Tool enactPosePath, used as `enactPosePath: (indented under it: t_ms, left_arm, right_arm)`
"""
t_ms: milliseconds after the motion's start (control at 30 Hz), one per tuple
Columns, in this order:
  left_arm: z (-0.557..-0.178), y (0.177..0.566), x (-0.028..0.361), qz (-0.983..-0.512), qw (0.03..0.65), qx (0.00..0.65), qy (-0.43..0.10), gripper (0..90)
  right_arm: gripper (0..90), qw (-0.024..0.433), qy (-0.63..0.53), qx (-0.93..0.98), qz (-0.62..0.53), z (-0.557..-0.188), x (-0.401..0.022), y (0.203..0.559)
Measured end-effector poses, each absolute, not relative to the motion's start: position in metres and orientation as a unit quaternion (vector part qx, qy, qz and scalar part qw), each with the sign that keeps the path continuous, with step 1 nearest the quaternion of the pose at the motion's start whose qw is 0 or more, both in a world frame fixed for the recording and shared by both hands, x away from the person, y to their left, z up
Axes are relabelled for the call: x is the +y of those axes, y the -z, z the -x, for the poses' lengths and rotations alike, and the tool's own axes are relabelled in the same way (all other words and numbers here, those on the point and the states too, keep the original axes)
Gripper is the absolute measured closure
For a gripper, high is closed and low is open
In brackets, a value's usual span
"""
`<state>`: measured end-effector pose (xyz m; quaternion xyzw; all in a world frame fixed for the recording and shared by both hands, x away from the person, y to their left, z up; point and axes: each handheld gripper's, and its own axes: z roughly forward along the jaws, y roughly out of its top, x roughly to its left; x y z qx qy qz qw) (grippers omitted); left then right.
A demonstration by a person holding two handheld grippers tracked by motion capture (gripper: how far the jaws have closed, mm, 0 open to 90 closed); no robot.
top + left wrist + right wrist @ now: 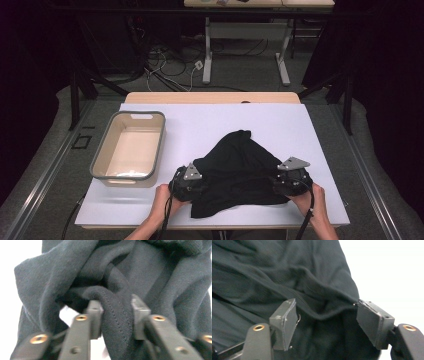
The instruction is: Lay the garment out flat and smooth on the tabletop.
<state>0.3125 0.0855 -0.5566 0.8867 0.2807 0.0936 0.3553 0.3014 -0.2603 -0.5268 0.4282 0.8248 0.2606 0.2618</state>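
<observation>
A black garment point(240, 165) lies crumpled on the white mat point(200, 125), near its front edge. My left gripper point(188, 182) is at the garment's left side. In the left gripper view a thick fold of the dark cloth point(117, 322) fills the gap between the pads, and my left gripper point(117, 312) is shut on it. My right gripper point(292, 181) is at the garment's right side. In the right gripper view my right gripper point(327, 315) stands wide open, with a hem of the cloth point(319, 315) sagging loosely between the pads and brushing the right pad point(372, 320).
A beige bin with a grey rim point(100, 155) stands on the mat's left side, with nothing in it. Bare mat stretches behind and to the right of the garment. Beyond the table are desk legs point(207, 55) and floor cables point(165, 65).
</observation>
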Motion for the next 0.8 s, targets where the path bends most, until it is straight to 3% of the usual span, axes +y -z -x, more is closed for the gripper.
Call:
enactPosePath:
  t_ms: [100, 200, 367, 500, 567, 667, 800]
  left_arm:
    - [-0.314, 0.557, 0.087, -0.886, 0.356, 0.279, -0.099, 84.4]
    - [-0.316, 0.557, 0.086, -0.884, 0.353, 0.286, -0.109, 85.6]
    - [-0.321, 0.556, 0.090, -0.879, 0.350, 0.298, -0.128, 85.5]
    - [-0.322, 0.554, 0.094, -0.875, 0.352, 0.308, -0.127, 85.2]
    - [-0.321, 0.553, 0.094, -0.875, 0.354, 0.308, -0.120, 83.7]
    - [-0.321, 0.552, 0.093, -0.880, 0.356, 0.294, -0.111, 73.3]
    - [-0.321, 0.556, 0.089, -0.888, 0.363, 0.270, -0.083, 62.6]
  right_arm:
    - [53.3, 0.231, -0.249, 0.833, -0.436, -0.305, -0.265, 0.535]
    - [74.3, 0.212, -0.245, 0.843, -0.429, -0.304, -0.265, 0.541]
    - [90.0, 0.198, -0.246, 0.856, -0.410, -0.290, -0.255, 0.539]
    - [87.4, 0.187, -0.233, 0.871, -0.391, -0.280, -0.246, 0.540]
    - [72.3, 0.195, -0.244, 0.869, -0.384, -0.281, -0.245, 0.536]
    - [52.2, 0.213, -0.273, 0.853, -0.390, -0.283, -0.239, 0.528]
    - [41.7, 0.230, -0.291, 0.856, -0.361, -0.294, -0.221, 0.522]
